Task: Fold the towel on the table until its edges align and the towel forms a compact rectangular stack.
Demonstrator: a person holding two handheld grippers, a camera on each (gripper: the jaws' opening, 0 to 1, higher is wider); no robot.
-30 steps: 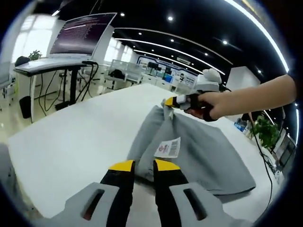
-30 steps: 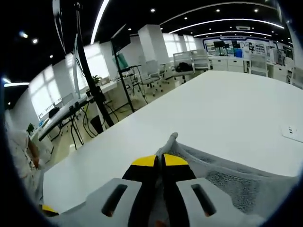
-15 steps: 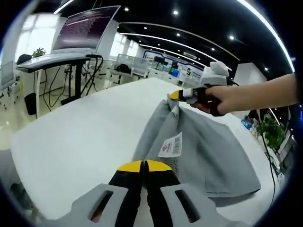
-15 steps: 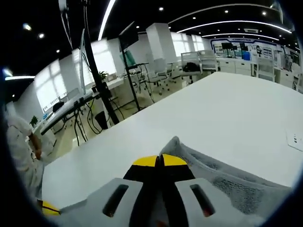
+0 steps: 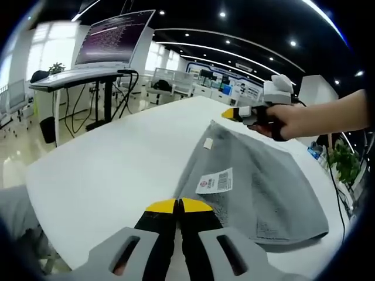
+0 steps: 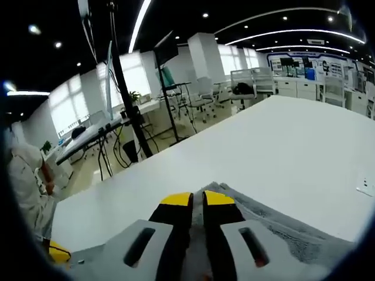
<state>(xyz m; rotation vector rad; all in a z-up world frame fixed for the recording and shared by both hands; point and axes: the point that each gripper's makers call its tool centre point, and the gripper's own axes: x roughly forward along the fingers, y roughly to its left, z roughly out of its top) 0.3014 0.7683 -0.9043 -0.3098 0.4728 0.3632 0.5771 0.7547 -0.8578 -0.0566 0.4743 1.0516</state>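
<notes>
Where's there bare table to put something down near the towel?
The white table is bare between the towel's edge and the near table edge. It is also bare beyond the towel. The towel side, with both grippers, is crowded.

Left gripper (image 5: pixel 178 205), right gripper (image 6: pixel 197 199): jaws closed.

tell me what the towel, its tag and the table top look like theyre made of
The towel looks like soft grey terry cloth: nubby looped pile, limp drape. Its tag seems a smooth white printed label, paper or woven, too small to tell, with a red mark and barcode-like lines. The table top looks like matte white laminate or painted board: flat, even, faint sheen; the core is not visible.
</notes>
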